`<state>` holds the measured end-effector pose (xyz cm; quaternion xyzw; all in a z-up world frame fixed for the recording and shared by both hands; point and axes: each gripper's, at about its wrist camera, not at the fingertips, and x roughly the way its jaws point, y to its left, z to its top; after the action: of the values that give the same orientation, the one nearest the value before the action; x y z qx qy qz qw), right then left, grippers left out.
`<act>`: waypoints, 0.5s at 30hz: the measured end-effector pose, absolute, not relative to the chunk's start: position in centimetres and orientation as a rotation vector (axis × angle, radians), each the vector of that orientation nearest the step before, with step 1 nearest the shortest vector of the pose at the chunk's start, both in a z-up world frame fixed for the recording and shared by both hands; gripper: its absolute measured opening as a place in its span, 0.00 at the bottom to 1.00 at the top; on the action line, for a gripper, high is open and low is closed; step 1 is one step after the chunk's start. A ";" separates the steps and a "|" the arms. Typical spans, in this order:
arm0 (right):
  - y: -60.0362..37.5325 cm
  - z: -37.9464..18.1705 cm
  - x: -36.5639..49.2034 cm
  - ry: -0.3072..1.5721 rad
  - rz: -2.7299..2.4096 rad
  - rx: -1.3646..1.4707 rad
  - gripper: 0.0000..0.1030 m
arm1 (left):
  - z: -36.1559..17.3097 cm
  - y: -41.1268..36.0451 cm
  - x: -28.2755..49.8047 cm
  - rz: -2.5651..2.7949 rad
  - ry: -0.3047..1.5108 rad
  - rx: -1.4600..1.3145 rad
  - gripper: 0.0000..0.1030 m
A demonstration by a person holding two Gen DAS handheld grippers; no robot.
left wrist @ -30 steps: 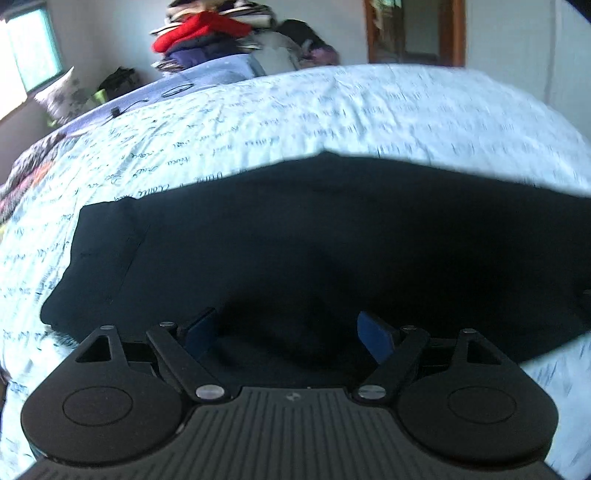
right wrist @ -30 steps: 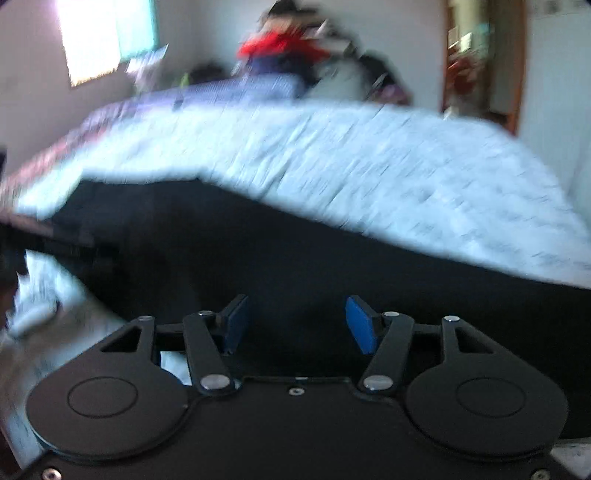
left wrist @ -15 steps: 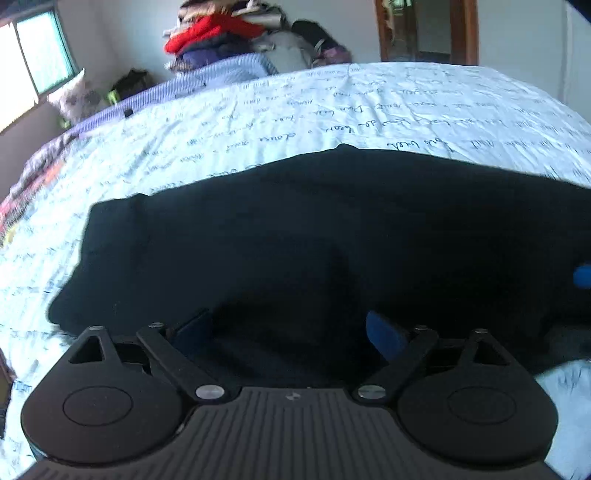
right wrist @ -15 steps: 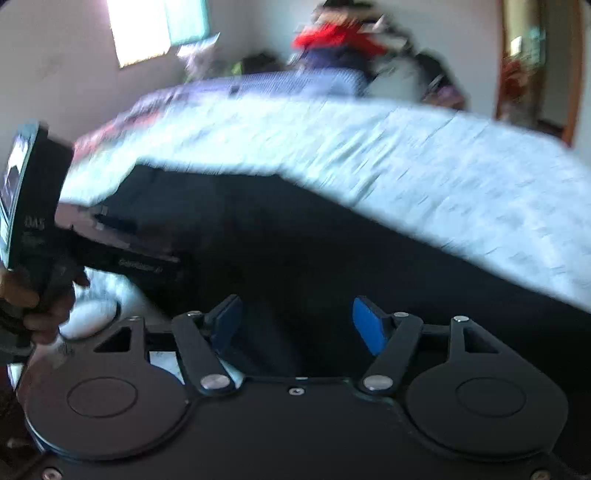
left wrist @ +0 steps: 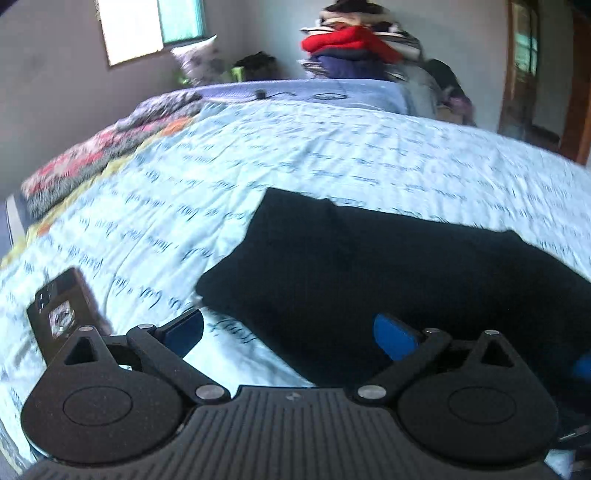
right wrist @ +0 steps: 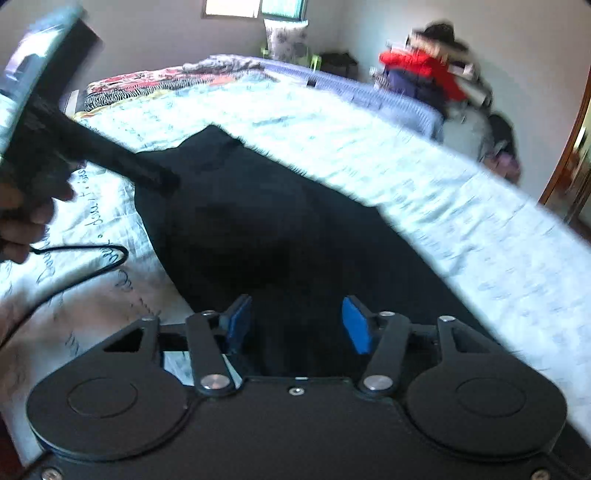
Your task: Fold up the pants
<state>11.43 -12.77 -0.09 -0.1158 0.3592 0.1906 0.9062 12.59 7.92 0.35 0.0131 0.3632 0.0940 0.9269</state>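
A wide bed under a pale blue sheet printed with dark handwriting (left wrist: 332, 155) fills the room, with a bright window (left wrist: 147, 26) in the grey wall at the far left and a wooden door frame (left wrist: 576, 74) at the far right. Along the left edge lies a red, black and white patterned blanket (left wrist: 85, 162); a small dark phone-like device (left wrist: 59, 306) rests on the sheet nearby, and beyond the bed rises a heap of clothes topped with a red garment (left wrist: 347, 40). The black pants (left wrist: 388, 266) lie flat across the near side of the bed. The left gripper (left wrist: 288, 332) stands spread wide, grasping nothing, one blue pad over the sheet and one over the pants' edge. A hand (right wrist: 22, 221) carries it, trailing a black cable (right wrist: 74, 266). The right gripper (right wrist: 297, 323) hangs over the pants, its jaws closing; whether the pads touch the cloth I cannot tell.
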 end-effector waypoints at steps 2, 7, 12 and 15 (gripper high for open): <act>-11.6 -1.5 11.0 0.780 0.396 -0.253 0.50 | 0.6 9.0 12.3 0.203 0.744 -0.003 0.97; -11.9 0.3 8.3 0.761 0.469 -0.250 0.48 | 0.6 8.7 13.0 0.192 0.762 -0.024 0.97; -12.2 -1.2 9.3 0.779 0.376 -0.191 0.68 | -1.1 2.6 14.3 0.020 0.774 0.118 0.98; -12.4 -1.9 7.7 0.789 0.411 -0.200 0.68 | -3.3 0.0 14.1 0.020 0.777 0.292 0.99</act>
<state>7.71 -12.44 -1.86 -0.0965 0.3808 0.1984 0.8980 14.13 -0.05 -3.35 0.1418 0.3774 0.0096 0.9151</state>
